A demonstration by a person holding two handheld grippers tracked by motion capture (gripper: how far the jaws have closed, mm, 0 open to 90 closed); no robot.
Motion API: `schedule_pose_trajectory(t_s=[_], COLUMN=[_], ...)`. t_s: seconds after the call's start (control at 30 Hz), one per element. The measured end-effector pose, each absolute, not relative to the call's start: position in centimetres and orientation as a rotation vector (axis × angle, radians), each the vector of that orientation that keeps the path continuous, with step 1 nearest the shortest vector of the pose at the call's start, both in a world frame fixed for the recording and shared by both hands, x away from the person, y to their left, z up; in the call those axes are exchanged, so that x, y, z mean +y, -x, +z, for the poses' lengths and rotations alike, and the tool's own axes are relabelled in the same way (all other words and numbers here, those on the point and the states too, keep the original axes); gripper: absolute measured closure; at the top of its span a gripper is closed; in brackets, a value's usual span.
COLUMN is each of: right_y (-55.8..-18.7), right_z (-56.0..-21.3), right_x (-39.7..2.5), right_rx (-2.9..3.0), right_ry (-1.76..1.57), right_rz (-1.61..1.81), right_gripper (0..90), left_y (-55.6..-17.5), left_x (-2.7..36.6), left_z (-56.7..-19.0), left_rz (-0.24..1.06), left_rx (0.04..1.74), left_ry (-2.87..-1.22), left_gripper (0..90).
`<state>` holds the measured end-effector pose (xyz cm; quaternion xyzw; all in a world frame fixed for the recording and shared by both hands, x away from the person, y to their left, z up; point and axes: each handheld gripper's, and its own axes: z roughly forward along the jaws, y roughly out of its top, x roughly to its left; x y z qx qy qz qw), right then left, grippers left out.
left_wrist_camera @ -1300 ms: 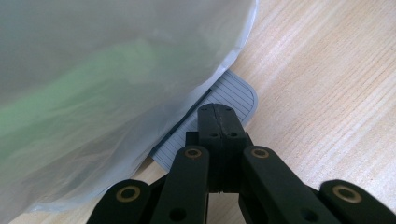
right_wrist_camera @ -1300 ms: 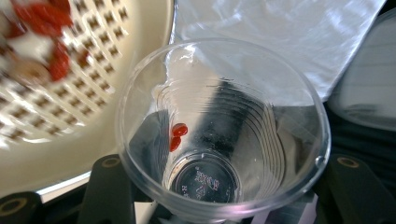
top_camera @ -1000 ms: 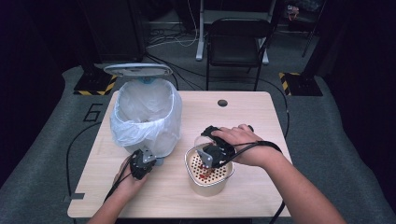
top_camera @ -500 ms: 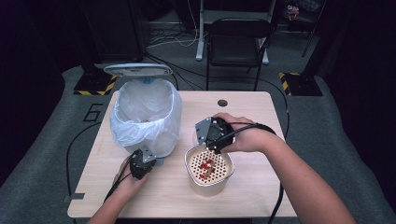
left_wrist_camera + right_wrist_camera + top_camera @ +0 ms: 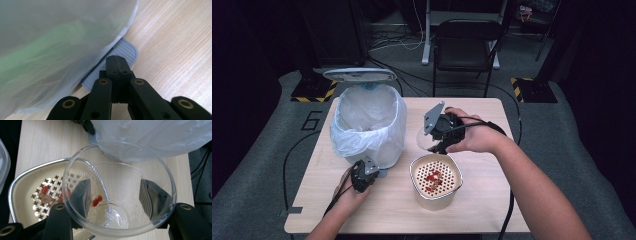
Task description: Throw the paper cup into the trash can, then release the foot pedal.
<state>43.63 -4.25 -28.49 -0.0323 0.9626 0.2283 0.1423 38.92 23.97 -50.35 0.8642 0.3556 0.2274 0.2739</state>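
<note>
The high view is lit from above on the wooden table (image 5: 492, 200), which is bright, while the floor and the far room stay very dark. This picture is soft and a little grainy. In the left gripper view the white bag (image 5: 57, 37) is very near, blurred and pale, but the wood grain is sharp. In the right gripper view the clear cup (image 5: 117, 190) shows small glare on its rim.
</note>
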Motion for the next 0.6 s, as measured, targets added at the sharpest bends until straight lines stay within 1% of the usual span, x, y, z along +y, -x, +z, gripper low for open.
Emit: schedule_pose_trajectory(t_s=[0.1, 0.2, 0.6], right_y=[-43.9, -44.4, -46.5], right_z=[-28.1, -27.2, -24.1], right_x=[-4.1, -3.7, -2.1], right_rx=[2.774, 2.784, 2.821], right_ry=[0.072, 0.024, -0.161], right_rz=[0.697, 0.808, 0.922], right_gripper=[42.9, 42.9, 42.7], left_y=[-38.9, -38.9, -38.9], left_x=[23.9, 24.1, 24.1], left_z=[-50.4, -50.2, -50.2], left_rz=[0.604, 0.599, 0.597], left_rx=[0.968, 0.969, 0.965], left_ry=[-2.314, -2.332, -2.333], left_gripper=[90.0, 90.0, 90.0])
